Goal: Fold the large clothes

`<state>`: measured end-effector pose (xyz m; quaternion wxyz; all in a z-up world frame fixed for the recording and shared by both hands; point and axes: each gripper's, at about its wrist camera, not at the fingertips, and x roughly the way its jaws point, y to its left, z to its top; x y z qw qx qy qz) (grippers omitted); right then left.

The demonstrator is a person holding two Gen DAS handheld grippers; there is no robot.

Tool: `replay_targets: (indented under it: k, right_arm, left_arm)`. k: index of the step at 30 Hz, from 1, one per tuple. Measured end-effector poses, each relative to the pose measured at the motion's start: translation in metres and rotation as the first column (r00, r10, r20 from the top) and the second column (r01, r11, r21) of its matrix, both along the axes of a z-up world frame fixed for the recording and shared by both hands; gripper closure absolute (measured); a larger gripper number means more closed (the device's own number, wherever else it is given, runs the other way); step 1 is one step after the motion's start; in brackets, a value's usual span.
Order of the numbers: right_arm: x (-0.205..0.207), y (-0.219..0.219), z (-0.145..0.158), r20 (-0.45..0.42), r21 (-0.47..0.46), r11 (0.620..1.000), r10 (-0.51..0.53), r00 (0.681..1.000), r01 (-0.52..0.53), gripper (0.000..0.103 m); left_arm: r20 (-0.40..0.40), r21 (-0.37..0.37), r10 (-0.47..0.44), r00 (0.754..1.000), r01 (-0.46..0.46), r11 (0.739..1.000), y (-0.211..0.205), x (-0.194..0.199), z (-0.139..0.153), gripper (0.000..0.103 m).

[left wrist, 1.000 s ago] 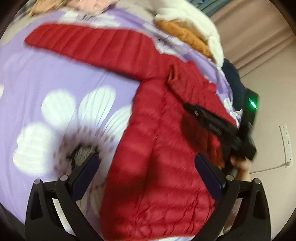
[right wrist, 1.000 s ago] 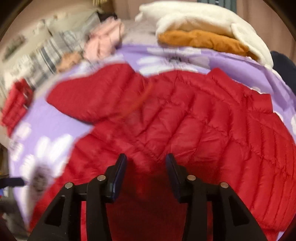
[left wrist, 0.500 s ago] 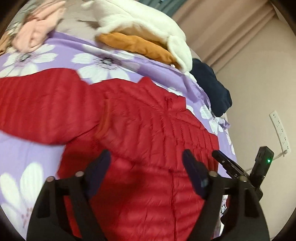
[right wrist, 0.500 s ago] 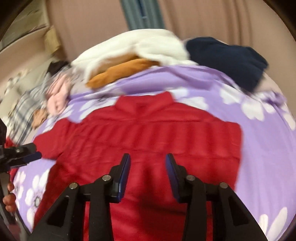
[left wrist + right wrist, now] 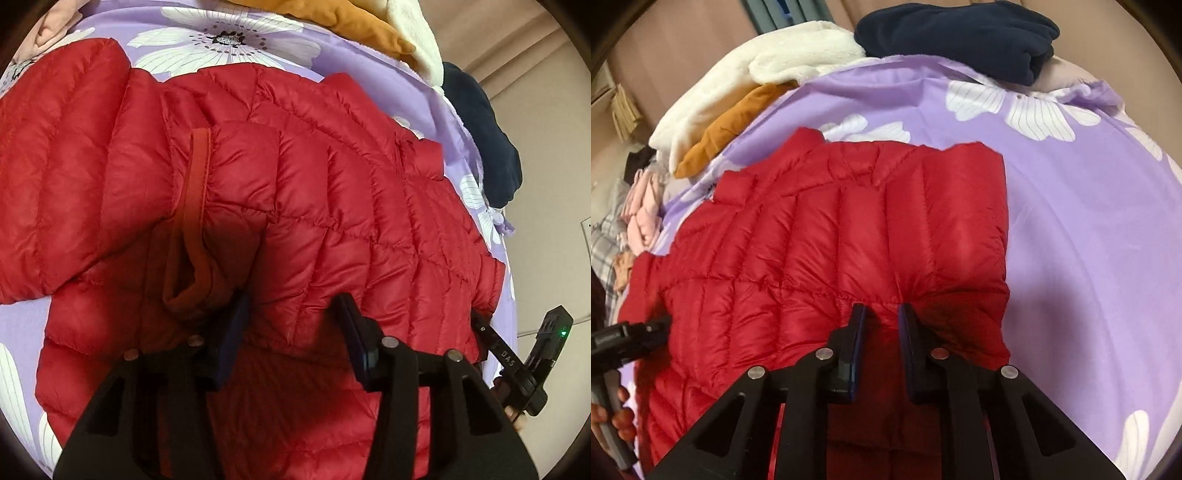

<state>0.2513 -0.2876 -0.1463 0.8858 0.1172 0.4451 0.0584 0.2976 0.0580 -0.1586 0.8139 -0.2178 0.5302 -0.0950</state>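
The only writing I could read was on the right gripper [image 5: 515, 363] as my left camera saw it at the right edge: the letters "DAS" on its black body, beside one small green light. I found no brand or label on the clothing.

One red quilted jacket [image 5: 314, 206] lay spread on the bed, over a purple sheet [image 5: 1082, 229] printed with large white flowers. It filled the near middle of both views, with one sleeve reaching out to the left in my left camera and its collar toward the far side.

My left gripper [image 5: 291, 332] sat low over the jacket's near part, just right of a folded orange-red lining edge. Its fingers [image 5: 231, 336] stood at a middling gap and were closing, with puffed fabric bulging between them; I could not tell whether the pads pressed it.

In its own view, my right gripper [image 5: 881, 332] was at the jacket's near right part. Its fingers [image 5: 857, 332] were narrow and closing, with a ridge of red fabric gathered between them and puckered at the tips, so they pinched the jacket.

At the far side of the bed I counted one white fleecy garment [image 5: 764, 70], one mustard-orange garment [image 5: 735, 125] beneath it, and one dark navy garment [image 5: 960, 40] to the right. A pink garment [image 5: 644, 218] lay far left. The left gripper's handle showed in a hand [image 5: 617, 417] at that view's near left.
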Motion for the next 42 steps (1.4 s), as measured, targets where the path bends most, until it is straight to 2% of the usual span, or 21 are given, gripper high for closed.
replay_targets:
  k: [2, 4, 6, 7, 8, 10, 13, 15, 17, 20, 24, 28, 30, 32, 38, 42]
  right_arm:
    - [0.0, 0.0, 0.001, -0.01, -0.009, 1.0, 0.002, 1.0, -0.002, 0.088]
    - [-0.003, -0.003, 0.008, -0.02, 0.003, 1.0, -0.012, 1.0, 0.012, 0.087]
    - [-0.016, -0.005, 0.02, 0.003, 0.048, 0.999, -0.011, 1.0, 0.011, 0.078]
    - [-0.022, -0.006, 0.025, 0.022, 0.065, 0.998, -0.004, 1.0, 0.003, 0.075]
    - [-0.031, -0.007, 0.031, 0.046, 0.073, 0.997, 0.0, 0.999, -0.004, 0.073]
    - [-0.054, -0.01, 0.041, 0.089, 0.081, 0.997, 0.008, 0.996, -0.015, 0.073]
    - [-0.081, -0.014, 0.047, 0.113, 0.126, 0.991, 0.022, 0.993, -0.036, 0.072]
    - [-0.098, -0.014, 0.048, 0.122, 0.14, 0.989, 0.026, 0.992, -0.044, 0.071]
    - [-0.108, -0.011, 0.05, 0.124, 0.142, 0.988, 0.034, 0.992, -0.052, 0.071]
    - [-0.124, -0.007, 0.055, 0.136, 0.141, 0.988, 0.045, 0.99, -0.064, 0.071]
    - [-0.136, -0.006, 0.063, 0.143, 0.121, 0.991, 0.036, 0.989, -0.054, 0.071]
    - [-0.138, -0.006, 0.067, 0.141, 0.096, 0.995, 0.012, 0.99, -0.025, 0.071]
    - [-0.137, -0.007, 0.069, 0.138, 0.095, 0.995, 0.005, 0.99, -0.018, 0.071]
    - [-0.14, -0.005, 0.069, 0.14, 0.083, 0.996, 0.001, 0.99, -0.013, 0.071]
    - [-0.139, 0.001, 0.072, 0.139, 0.038, 0.999, 0.005, 0.99, -0.011, 0.071]
    - [-0.137, 0.006, 0.07, 0.129, 0.045, 0.999, 0.019, 0.992, -0.025, 0.071]
  left_arm:
    - [-0.009, -0.012, -0.01, 1.0, 0.01, 1.0, 0.003, 0.0, 0.003, 0.051]
    - [-0.019, -0.057, 0.001, 1.0, -0.003, 0.998, 0.013, -0.006, 0.01, 0.049]
    - [0.004, -0.091, 0.019, 1.0, -0.019, 0.996, 0.024, -0.022, 0.021, 0.032]
    - [0.037, -0.093, 0.037, 0.999, -0.034, 0.995, 0.033, -0.034, 0.029, 0.021]
    - [0.062, -0.093, 0.054, 0.997, -0.048, 0.995, 0.039, -0.045, 0.033, 0.017]
    - [0.101, -0.125, 0.093, 0.991, -0.08, 0.989, 0.065, -0.069, 0.043, 0.017]
    - [0.111, -0.182, 0.192, 0.975, -0.17, 0.969, 0.114, -0.097, 0.046, 0.017]
    - [0.102, -0.226, 0.28, 0.955, -0.252, 0.941, 0.15, -0.113, 0.042, 0.017]
    - [0.082, -0.279, 0.38, 0.921, -0.344, 0.896, 0.186, -0.126, 0.037, 0.017]
    - [0.044, -0.404, 0.524, 0.851, -0.464, 0.788, 0.242, -0.146, 0.022, 0.017]
    - [0.005, -0.519, 0.628, 0.778, -0.535, 0.667, 0.292, -0.16, 0.006, 0.017]
    - [-0.04, -0.607, 0.666, 0.745, -0.548, 0.575, 0.32, -0.155, -0.011, 0.017]
    - [-0.065, -0.628, 0.679, 0.731, -0.559, 0.541, 0.328, -0.149, -0.02, 0.017]
    - [-0.075, -0.635, 0.693, 0.717, -0.57, 0.521, 0.334, -0.143, -0.027, 0.017]
    - [-0.068, -0.64, 0.725, 0.685, -0.588, 0.495, 0.352, -0.12, -0.029, 0.017]
    - [-0.074, -0.626, 0.759, 0.647, -0.623, 0.47, 0.362, -0.11, -0.03, 0.017]
